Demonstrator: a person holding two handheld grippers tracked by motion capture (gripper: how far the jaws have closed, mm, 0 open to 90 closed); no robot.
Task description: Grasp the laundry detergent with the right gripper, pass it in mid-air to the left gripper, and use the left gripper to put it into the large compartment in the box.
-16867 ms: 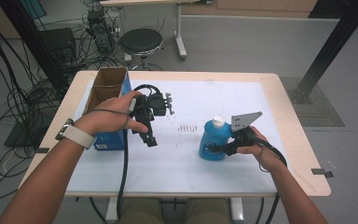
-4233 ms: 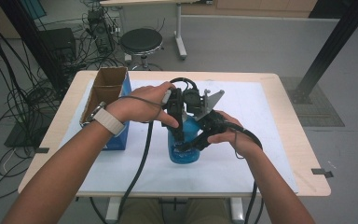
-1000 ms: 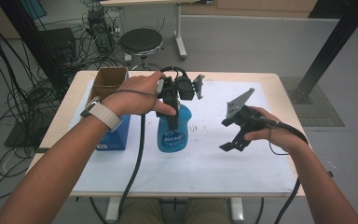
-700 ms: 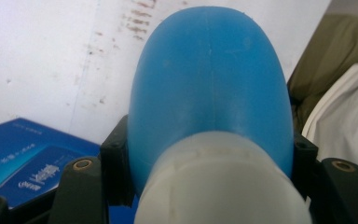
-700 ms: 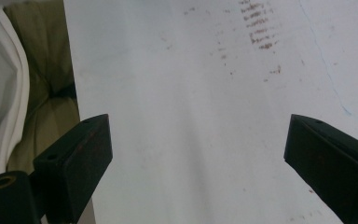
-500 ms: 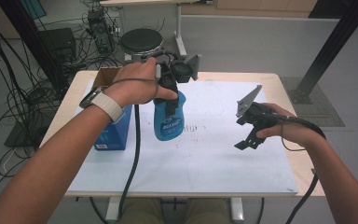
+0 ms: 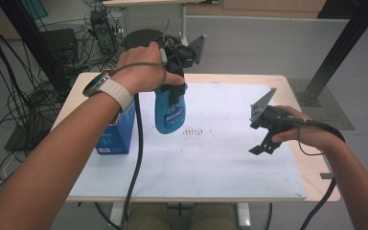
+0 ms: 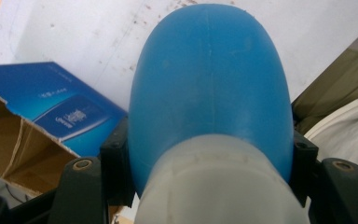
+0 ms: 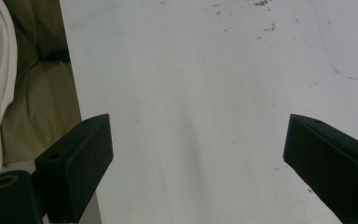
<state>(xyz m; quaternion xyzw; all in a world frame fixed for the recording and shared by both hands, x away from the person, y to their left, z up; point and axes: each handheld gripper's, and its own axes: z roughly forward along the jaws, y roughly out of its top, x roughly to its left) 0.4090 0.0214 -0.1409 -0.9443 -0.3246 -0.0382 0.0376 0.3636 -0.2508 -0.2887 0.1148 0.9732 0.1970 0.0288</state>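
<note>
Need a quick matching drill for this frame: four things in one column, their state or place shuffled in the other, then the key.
Things:
1. blue bottle
2. left gripper
3. right gripper
4. blue box

States or places:
A. jaws apart, nothing between them
B. stands on the table's left side
C. hangs above the white sheet, gripped near its white cap
D. clamped on the bottle's top

Pairs: 1-C, 2-D, 3-A, 4-B
</note>
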